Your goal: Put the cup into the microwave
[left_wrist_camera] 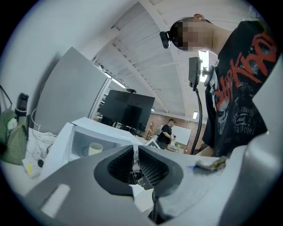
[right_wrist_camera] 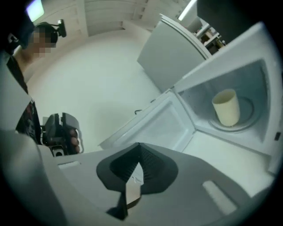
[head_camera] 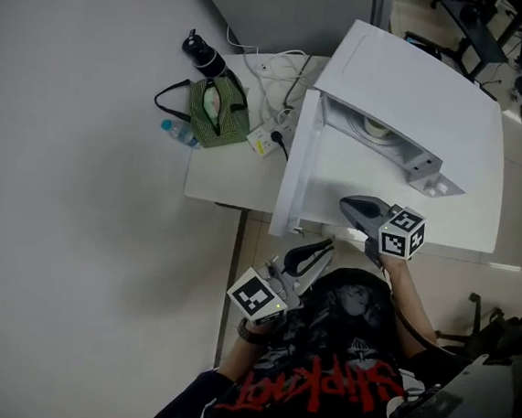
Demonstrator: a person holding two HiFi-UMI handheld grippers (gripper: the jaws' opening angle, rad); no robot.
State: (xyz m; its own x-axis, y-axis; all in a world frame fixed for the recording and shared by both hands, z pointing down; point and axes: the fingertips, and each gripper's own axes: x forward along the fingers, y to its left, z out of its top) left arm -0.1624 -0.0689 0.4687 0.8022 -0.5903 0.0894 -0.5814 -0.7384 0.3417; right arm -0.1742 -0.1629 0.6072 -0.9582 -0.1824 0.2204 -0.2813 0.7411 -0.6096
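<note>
Left gripper (head_camera: 327, 247) close to body: jaws closed, empty. Right gripper (head_camera: 347, 203) just ahead, beside open door (head_camera: 298, 166): jaws closed, empty. Cup (right_wrist_camera: 227, 107) upright on turntable (right_wrist_camera: 248, 126) inside microwave (head_camera: 428, 91) on bench (head_camera: 220, 179). Placing looks done; next likely push door shut.

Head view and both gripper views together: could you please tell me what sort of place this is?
Probably an office or lab workspace. Office chairs stand behind the microwave, and a large dark screen and a whiteboard show in the left gripper view.
</note>
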